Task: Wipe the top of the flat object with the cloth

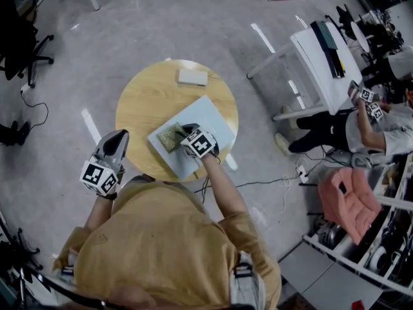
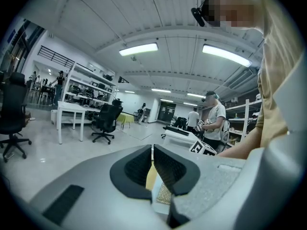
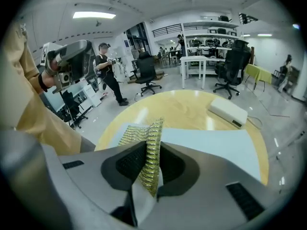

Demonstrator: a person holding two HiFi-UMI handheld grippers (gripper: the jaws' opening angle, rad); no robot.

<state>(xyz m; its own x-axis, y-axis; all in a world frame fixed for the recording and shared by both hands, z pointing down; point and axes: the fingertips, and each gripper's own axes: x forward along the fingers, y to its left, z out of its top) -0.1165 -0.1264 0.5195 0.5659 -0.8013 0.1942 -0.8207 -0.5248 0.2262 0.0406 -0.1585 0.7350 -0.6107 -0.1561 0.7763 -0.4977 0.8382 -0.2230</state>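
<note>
Pinching cloth (image 3: 149, 145) on board (image 1: 208, 116), right gripper (image 3: 152, 163), left gripper (image 2: 152, 163) pressed together, beside table (image 1: 139, 102) in head view

Head view overhead; right gripper view, low, shares flat object (image 1: 210, 118).

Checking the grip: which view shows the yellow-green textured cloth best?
Right gripper view: the cloth stands pinched between its fingers. Head view shows it small on the pale flat board; left gripper view, only a sliver.

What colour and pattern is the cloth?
The cloth is yellow-gold with a fine ribbed texture; the right gripper view shows it best.
</note>
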